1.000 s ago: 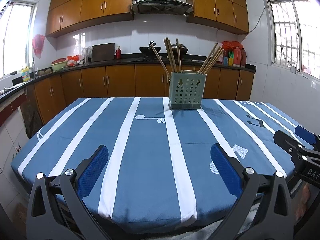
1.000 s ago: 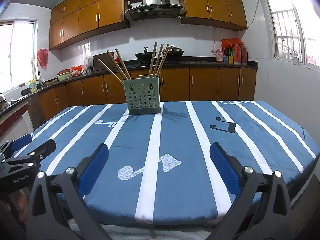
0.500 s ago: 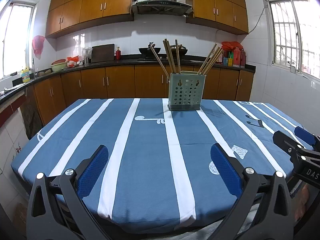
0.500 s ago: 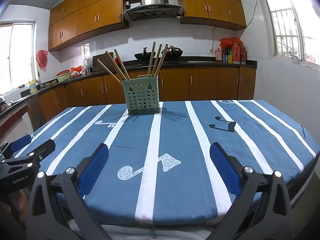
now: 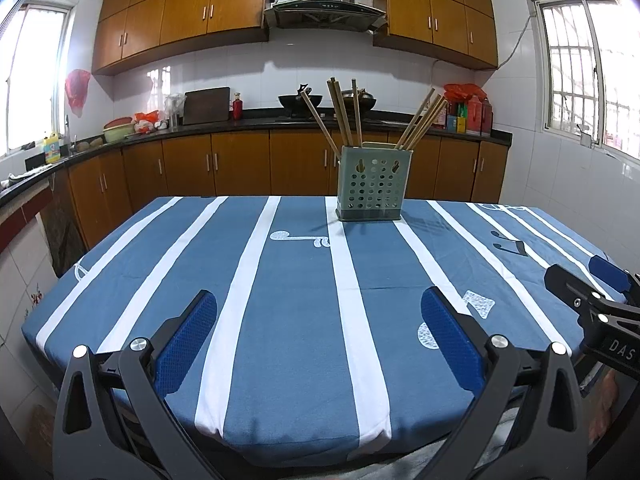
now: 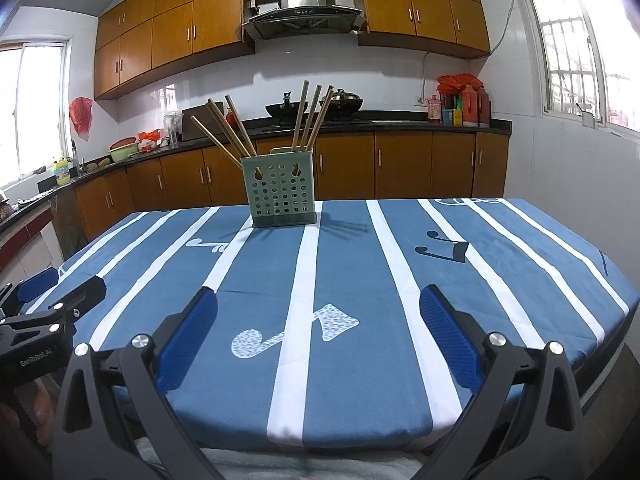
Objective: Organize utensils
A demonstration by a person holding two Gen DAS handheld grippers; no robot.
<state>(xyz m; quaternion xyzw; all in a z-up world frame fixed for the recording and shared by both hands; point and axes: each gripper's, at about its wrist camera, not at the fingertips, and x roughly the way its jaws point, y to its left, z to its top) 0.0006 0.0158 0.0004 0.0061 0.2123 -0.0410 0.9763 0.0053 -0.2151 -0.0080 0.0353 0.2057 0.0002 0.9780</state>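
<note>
A green perforated utensil holder (image 5: 373,186) stands at the far side of the table, also in the right wrist view (image 6: 280,195). Several wooden chopsticks (image 5: 344,114) stick up out of it, leaning left and right (image 6: 310,118). My left gripper (image 5: 318,328) is open and empty at the near table edge. My right gripper (image 6: 318,326) is open and empty beside it, to the right. Each shows at the edge of the other's view: right gripper (image 5: 592,292), left gripper (image 6: 52,300).
The table wears a blue cloth with white stripes and music notes (image 5: 296,280). Behind it runs a kitchen counter (image 5: 256,122) with a wok, bottles and bowls. White tiled wall and window stand to the right (image 6: 580,60).
Both grippers have lifted and drawn back very slightly; the holder sits a touch lower in the views. Nothing was taken hold of or let go.
</note>
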